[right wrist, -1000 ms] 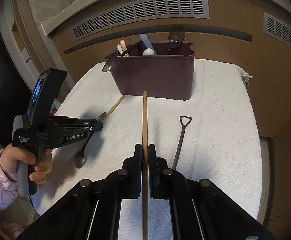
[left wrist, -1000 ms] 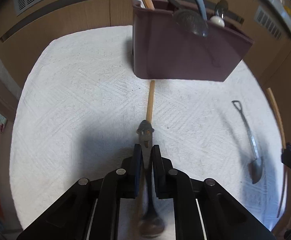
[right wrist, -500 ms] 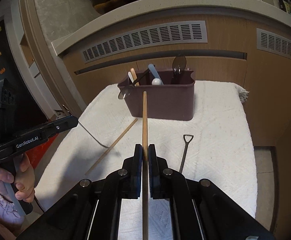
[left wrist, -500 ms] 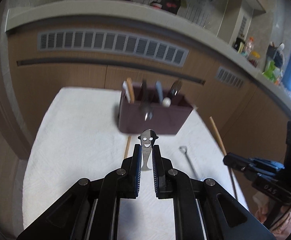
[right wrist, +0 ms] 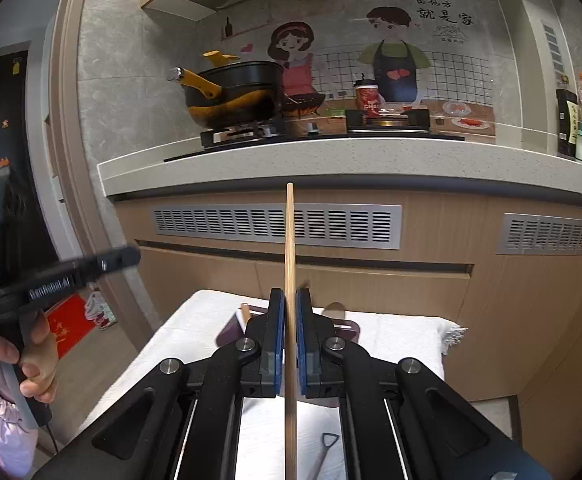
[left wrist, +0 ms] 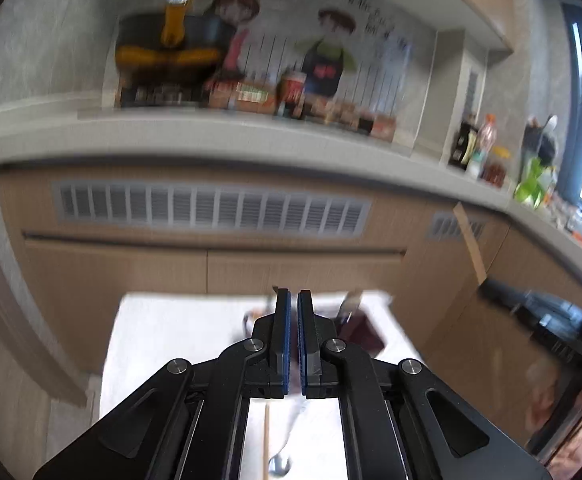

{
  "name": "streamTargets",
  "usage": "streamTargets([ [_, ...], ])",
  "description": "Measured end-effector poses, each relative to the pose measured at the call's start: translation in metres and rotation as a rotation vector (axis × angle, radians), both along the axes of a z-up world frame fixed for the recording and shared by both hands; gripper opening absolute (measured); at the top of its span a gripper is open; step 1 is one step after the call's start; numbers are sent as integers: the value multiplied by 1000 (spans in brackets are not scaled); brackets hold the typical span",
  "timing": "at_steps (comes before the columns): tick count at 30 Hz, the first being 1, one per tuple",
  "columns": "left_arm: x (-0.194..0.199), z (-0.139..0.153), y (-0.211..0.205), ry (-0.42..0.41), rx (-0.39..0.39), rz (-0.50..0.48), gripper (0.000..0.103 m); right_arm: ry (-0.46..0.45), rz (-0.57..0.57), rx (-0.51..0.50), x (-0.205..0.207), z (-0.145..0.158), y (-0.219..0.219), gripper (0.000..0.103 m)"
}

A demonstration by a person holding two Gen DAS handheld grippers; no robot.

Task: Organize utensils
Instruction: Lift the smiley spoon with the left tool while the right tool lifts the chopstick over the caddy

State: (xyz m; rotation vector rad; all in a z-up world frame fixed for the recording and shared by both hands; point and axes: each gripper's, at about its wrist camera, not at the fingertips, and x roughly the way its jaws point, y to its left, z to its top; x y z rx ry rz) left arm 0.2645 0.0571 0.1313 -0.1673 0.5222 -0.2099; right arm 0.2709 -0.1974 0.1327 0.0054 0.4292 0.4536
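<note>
Starting with the chopstick [right wrist: 290, 240]: it is grasped between the pads of the right gripper [right wrist: 290, 296]. It runs straight forward along the fingers, lifted clear of the cloth [right wrist: 403, 336] and not yet in the holder [right wrist: 227, 332].

The holder stands on the far part of the cloth, mostly hidden behind the right gripper. A wooden tip [right wrist: 245, 312] and a spoon bowl [right wrist: 335, 308] rise above its rim, so some utensils are judged already sorted.

The left gripper [left wrist: 294, 304] has its fingers clenched. Its view is heavily blurred. A spoon [left wrist: 279, 464] shows low in that view, below the jaws, with a pale streak leading up toward them. Whether the pads grasp it or it lies loose cannot be told. In the right view no spoon can be made out at the left gripper's tip, beyond the person's hand [right wrist: 31, 360].

Outstanding items on the cloth:
- a shovel-handled spoon [right wrist: 329, 438], near the right gripper's body;
- a second wooden stick [left wrist: 266, 440], beside the blurred spoon.

Assessment: the task is partly complete. At least the held chopstick, the spoon and the two items on the cloth still have to go in. Both grippers are well above and short of the holder, so each must come forward over its rim before anything can be dropped in.
</note>
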Motion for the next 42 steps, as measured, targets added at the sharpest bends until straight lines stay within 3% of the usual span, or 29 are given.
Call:
streamTargets([
  [4, 14, -65, 5, 183, -25, -37, 5, 71, -19, 29, 8, -18, -13, 5],
  [11, 17, -145, -16, 387, 18, -123, 7, 134, -44, 44, 6, -39, -32, 5],
  [14, 20, -162, -40, 433, 90, -234, 21, 149, -42, 42, 5, -45, -32, 5],
  [16, 24, -170, -55, 451, 123, -307, 30, 156, -36, 39, 5, -48, -31, 5],
  [20, 45, -179, -67, 505, 161, -360, 30, 173, -21, 36, 3, -57, -29, 5],
  [30, 65, -204, -79, 629, 292, -360, 31, 226, -10, 40, -7, -82, -36, 5],
  [34, 61, -208, -87, 625, 363, -357, 26, 239, -5, 52, -7, -87, -40, 5],
  [38, 64, -207, -87, 635, 334, -301, 5, 242, -2, 57, -7, -90, -40, 5],
  [42, 56, -202, -79, 610, 228, -236, 5, 242, 1, 68, -8, -91, -39, 5],
])
